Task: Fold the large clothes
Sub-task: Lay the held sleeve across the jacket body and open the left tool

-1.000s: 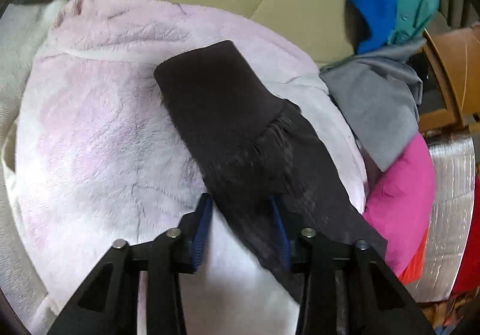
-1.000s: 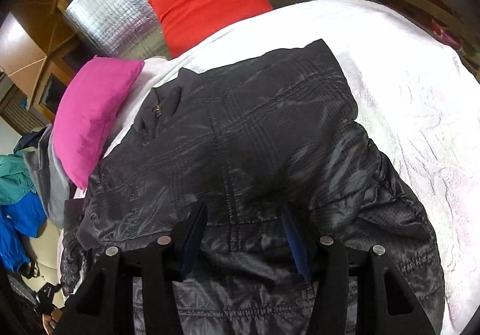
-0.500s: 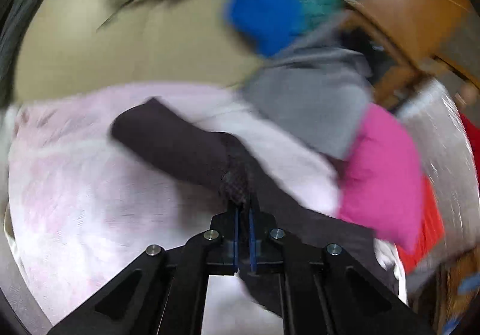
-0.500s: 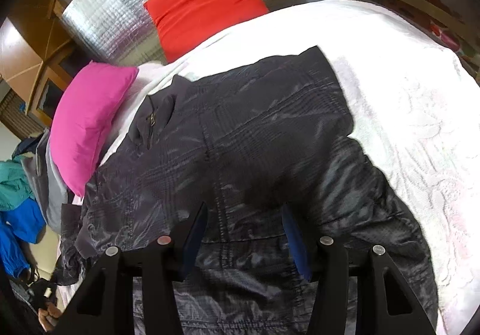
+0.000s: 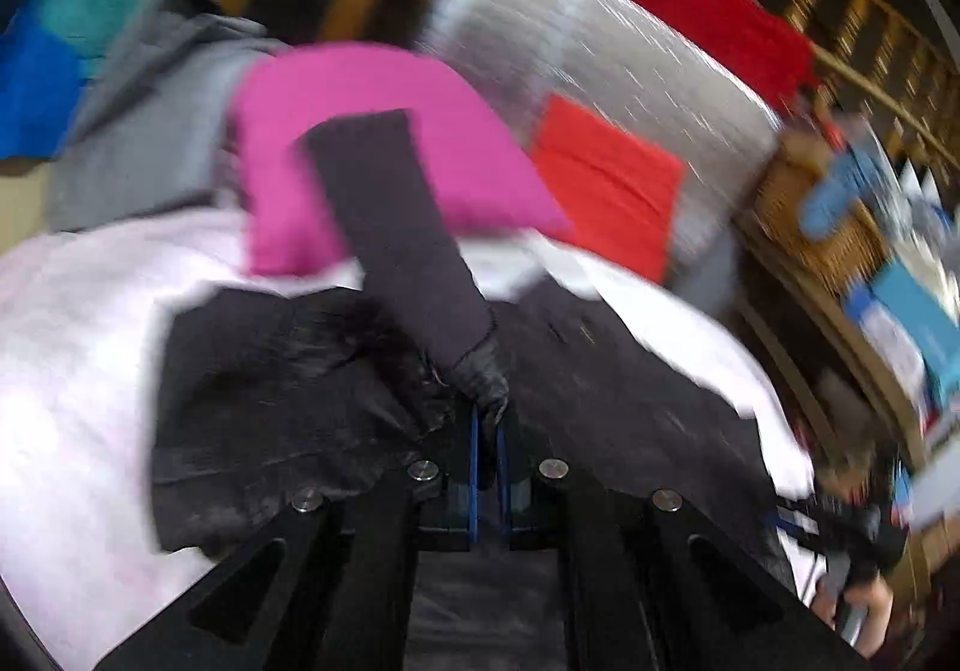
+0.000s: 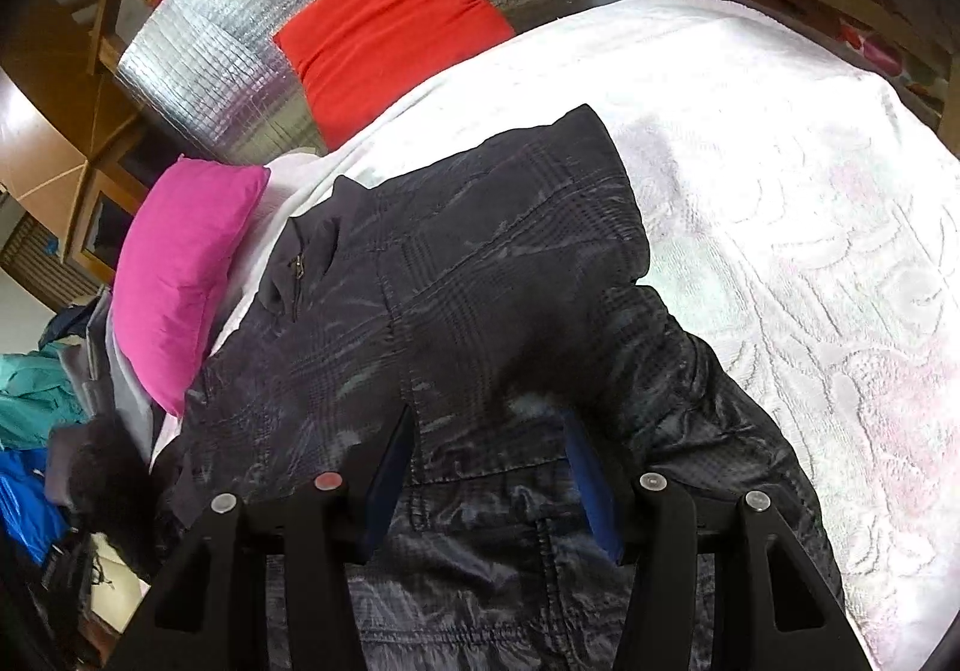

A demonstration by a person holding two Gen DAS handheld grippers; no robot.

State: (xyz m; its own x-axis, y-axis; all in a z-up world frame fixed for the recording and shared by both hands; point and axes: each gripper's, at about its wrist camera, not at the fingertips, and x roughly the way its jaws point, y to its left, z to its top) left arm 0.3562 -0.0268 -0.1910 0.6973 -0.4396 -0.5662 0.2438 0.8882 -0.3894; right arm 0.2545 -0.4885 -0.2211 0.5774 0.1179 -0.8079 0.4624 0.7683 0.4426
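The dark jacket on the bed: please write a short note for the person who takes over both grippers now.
Left gripper: jaws shut on the sleeve near its cuff, sleeve lifted over the dark jacket.
Right gripper: jaws open above the jacket's lower part, holding nothing.
Jacket lies spread on the white bedcover, collar toward the pink pillow.
Done: one sleeve picked up.
Left: lay this sleeve across the body, probably fold the other side in, then fold the body.

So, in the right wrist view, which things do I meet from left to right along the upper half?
Pink pillow → red pillow → dark jacket → white bedspread.
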